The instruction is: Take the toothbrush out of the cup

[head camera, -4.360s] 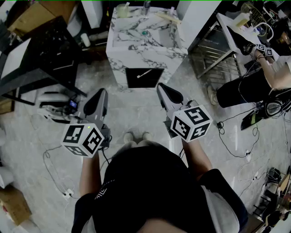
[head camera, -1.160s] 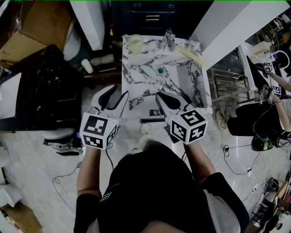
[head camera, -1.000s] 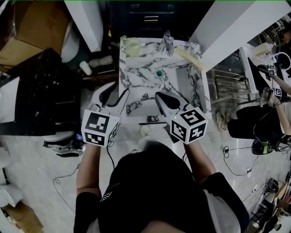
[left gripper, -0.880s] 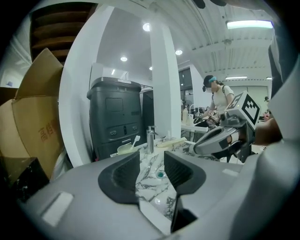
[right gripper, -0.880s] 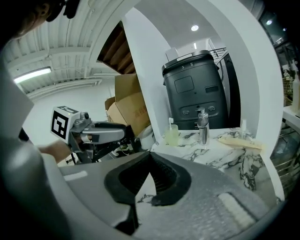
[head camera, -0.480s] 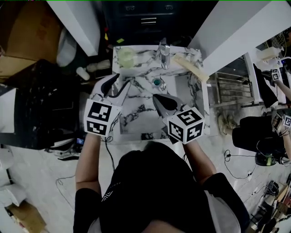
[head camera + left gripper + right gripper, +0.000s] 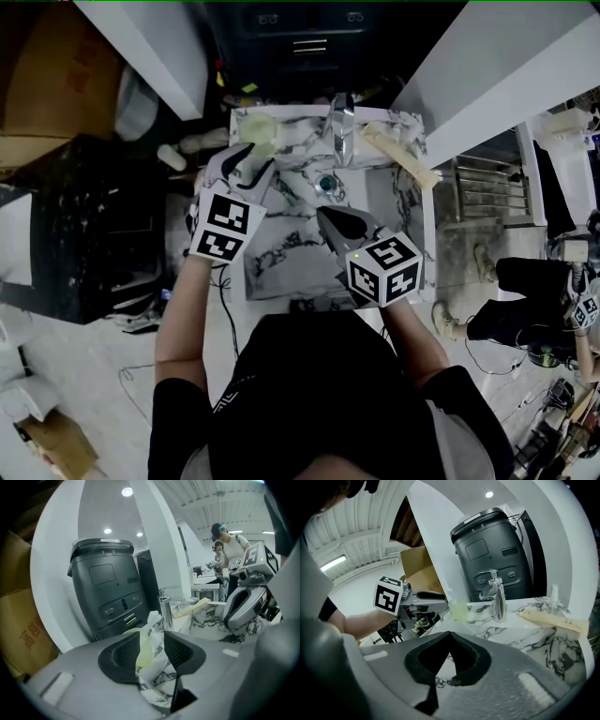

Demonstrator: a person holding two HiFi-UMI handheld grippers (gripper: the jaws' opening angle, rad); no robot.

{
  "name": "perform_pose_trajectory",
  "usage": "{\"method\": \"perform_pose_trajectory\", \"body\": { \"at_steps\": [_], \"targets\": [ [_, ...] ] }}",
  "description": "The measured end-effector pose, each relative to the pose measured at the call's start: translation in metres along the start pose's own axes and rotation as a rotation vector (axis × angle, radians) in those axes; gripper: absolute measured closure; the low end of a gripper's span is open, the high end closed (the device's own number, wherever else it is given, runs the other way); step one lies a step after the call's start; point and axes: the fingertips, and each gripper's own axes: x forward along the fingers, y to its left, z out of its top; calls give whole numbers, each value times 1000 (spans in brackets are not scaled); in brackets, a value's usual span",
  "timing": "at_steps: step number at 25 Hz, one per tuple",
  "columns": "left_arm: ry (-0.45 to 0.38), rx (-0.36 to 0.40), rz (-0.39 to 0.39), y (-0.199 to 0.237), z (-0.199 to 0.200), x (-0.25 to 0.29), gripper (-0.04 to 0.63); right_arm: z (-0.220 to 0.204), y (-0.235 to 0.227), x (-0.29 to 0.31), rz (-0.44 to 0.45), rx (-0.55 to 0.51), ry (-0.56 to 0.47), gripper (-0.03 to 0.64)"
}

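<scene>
**Nearly at the cup: left gripper lined up, nothing gripped yet**

What looks like the toothbrush [image 7: 153,619] shows as a pale white tip standing up out of the pale green cup [image 7: 259,129]. Both are just ahead of the left gripper [image 7: 251,159] and framed in the gap between its jaws. Those jaws stand apart and touch neither brush nor cup.

The cup sits at the far corner of the marble table [image 7: 403,202], and the faucet [image 7: 343,127] is off to that gripper's right.

The right gripper [image 7: 324,215] hovers over the basin, nearer the person. Its jaws are closed tip to tip on nothing.

To do this step well, I would bring the left gripper up to tip height, so the jaws close on the brush above the rim and not on the cup wall. Then I would lift straight up along the brush's own line. The light cup may tip or ride up with it, so the idle right gripper could steady it from its side.
</scene>
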Motion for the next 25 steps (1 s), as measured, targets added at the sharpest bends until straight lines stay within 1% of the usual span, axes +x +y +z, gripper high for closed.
{"method": "perform_pose_trajectory", "body": {
  "at_steps": [2,8,13,17,25],
  "targets": [
    [9,16,-4,2,0,10,414,-1,-6,2,-4,9,8,614],
    [8,31,-15,6,5,29,424,-3,-18,7,-5,25,30,614],
    [5,19,-29,4,5,34,469,-9,-19,8,8,33,47,614],
    [2,27,-8,9,5,32,520,-11,-20,10,15,41,55,615],
    [-26,44,23,16,8,27,545,-13,-19,14,23,39,56,614]
  ]
}}
